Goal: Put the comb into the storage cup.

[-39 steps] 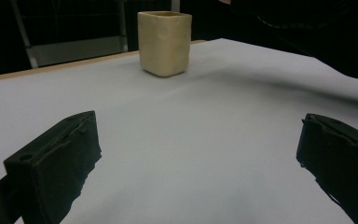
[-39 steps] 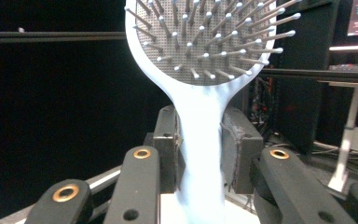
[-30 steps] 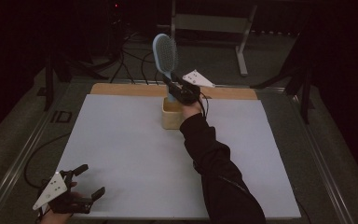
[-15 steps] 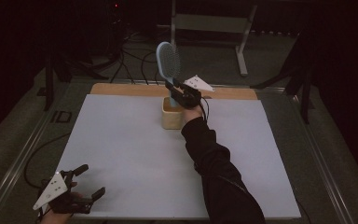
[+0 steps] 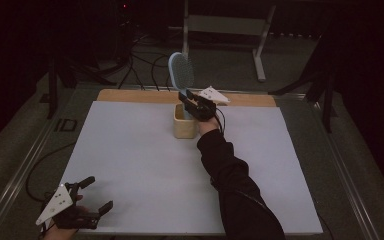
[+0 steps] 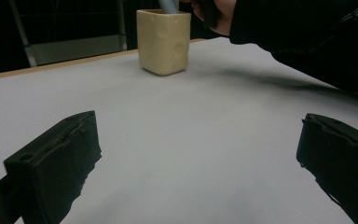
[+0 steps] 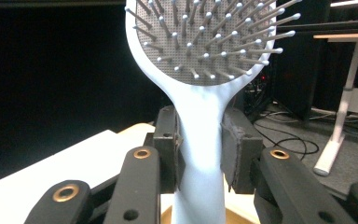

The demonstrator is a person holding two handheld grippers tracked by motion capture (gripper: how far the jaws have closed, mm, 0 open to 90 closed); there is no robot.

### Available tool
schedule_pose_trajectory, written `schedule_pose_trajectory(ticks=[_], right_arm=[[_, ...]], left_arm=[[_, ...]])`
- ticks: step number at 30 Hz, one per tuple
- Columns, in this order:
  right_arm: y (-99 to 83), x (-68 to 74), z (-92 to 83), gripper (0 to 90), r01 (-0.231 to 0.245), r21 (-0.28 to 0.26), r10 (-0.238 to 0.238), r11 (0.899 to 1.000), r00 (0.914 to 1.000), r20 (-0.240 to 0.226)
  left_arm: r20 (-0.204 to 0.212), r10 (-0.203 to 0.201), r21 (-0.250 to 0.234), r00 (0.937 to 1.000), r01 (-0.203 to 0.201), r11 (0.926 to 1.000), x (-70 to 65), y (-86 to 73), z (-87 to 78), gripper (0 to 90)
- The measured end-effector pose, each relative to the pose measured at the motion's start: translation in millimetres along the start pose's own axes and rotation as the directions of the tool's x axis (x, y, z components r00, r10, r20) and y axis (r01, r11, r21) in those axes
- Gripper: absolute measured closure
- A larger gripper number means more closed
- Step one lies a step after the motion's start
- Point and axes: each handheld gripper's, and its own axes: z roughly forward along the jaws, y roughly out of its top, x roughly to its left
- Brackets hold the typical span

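A light blue hairbrush stands upright over a cream cup at the back middle of the white table. My right gripper is shut on the brush's handle, bristles pointing toward its camera. The handle's lower end reaches into the cup's mouth, as the left gripper view shows at the cup. My left gripper rests at the table's front left corner, open, with nothing between its jaws.
A wooden strip runs along the table's far edge. Cables and a grey stand lie on the dark floor behind. The white mat spreads wide between the two grippers.
My right gripper has sunk with the brush, so the brush head sits lower and the handle goes down into the cup. The left gripper has stayed where it was.
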Motion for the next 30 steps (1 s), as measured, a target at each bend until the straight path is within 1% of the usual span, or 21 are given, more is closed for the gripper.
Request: schedule_pose_trajectory(ticks=[2, 3, 4, 5, 7, 11, 12, 14, 19, 23, 25, 26, 27, 28, 29, 30], right_arm=[[-1.8, -0.9, -0.4, 69.9, 0.003, 0.007, -0.003, 1.000, 1.0000, 0.007], [-2.7, -1.7, -0.5, 69.9, -0.006, 0.009, 0.006, 1.000, 1.0000, 0.002], [-3.7, -2.2, -0.8, 69.9, -0.002, 0.011, 0.002, 1.000, 1.0000, 0.008], [-4.8, -2.6, -1.1, 69.9, -0.009, 0.012, 0.009, 1.000, 0.9999, 0.005], [-7.0, -2.9, -2.0, 69.9, 0.001, 0.018, -0.001, 1.000, 1.0000, 0.010], [-10.8, -3.1, -2.6, 69.9, 0.002, 0.020, -0.002, 1.000, 1.0000, -0.001], [-11.7, -2.6, -2.7, 69.9, 0.003, 0.021, -0.004, 1.000, 1.0000, 0.005], [-13.3, -2.4, -2.8, 69.8, 0.004, 0.021, -0.004, 1.000, 1.0000, -0.005], [-14.5, -1.4, -2.8, 69.7, 0.026, 0.029, -0.026, 0.999, 0.9996, -0.006], [-12.5, -0.1, -4.1, 69.6, 0.064, 0.047, -0.064, 0.997, 0.9979, 0.005], [-11.7, 0.2, -5.4, 68.3, 0.066, 0.052, -0.067, 0.996, 0.9978, 0.006], [-11.3, 0.3, -6.8, 62.3, 0.069, 0.046, -0.069, 0.997, 0.9976, 0.003], [-10.5, 0.3, -7.8, 53.4, 0.062, 0.045, -0.062, 0.997, 0.9981, -0.002], [-10.2, 1.4, -8.0, 40.2, 0.063, 0.048, -0.062, 0.997, 0.9980, -0.013], [-9.5, 3.1, -8.5, 25.8, 0.071, 0.055, -0.071, 0.996, 0.9974, -0.010], [-8.5, 4.0, -8.3, 13.9, 0.063, 0.061, -0.062, 0.996, 0.9980, -0.009]], left_arm=[[0.000, 0.001, 0.001, 1.0000, -0.001, 1.0000, 0.0, 0.0, -0.1, 0.0], [0.000, 0.000, 0.001, 1.0000, 0.000, 1.0000, -0.1, 0.0, -0.1, 0.0], [0.000, 0.000, 0.000, 1.0000, 0.000, 1.0000, -0.1, 0.0, -0.2, 0.0], [0.000, -0.001, 0.000, 1.0000, 0.001, 1.0000, 0.0, -0.1, -0.1, 0.0], [0.000, -0.001, 0.000, 1.0000, 0.001, 1.0000, 0.1, -0.2, -0.1, 0.0], [0.001, 0.000, 0.001, 1.0000, 0.000, 1.0000, -0.3, -0.2, 0.1, 0.0], [-0.001, 0.000, 0.001, 1.0000, 0.000, 1.0000, -0.3, -0.1, 0.1, 0.0], [0.000, 0.000, 0.000, 1.0000, 0.000, 1.0000, 0.0, -0.2, -0.1, 0.0], [0.002, 0.000, 0.000, 1.0000, 0.000, 1.0000, -0.2, -0.3, 0.0, 0.0], [0.003, -0.001, -0.001, 1.0000, 0.001, 1.0000, 0.2, -0.3, -0.1, 0.0], [0.004, -0.001, -0.001, 1.0000, 0.001, 1.0000, 0.1, -0.4, -0.2, 0.0], [0.003, 0.000, -0.002, 1.0000, 0.000, 1.0000, 0.0, -0.4, -0.2, 0.0], [0.003, 0.000, -0.002, 1.0000, 0.000, 1.0000, -0.1, -0.3, -0.2, 0.0], [0.003, 0.001, -0.003, 1.0000, -0.001, 1.0000, 0.0, -0.3, -0.2, 0.0], [0.002, 0.000, -0.003, 1.0000, 0.000, 1.0000, 0.0, -0.2, -0.3, 0.0], [0.002, 0.000, -0.004, 1.0000, 0.000, 1.0000, 0.0, -0.2, -0.4, 0.0]])
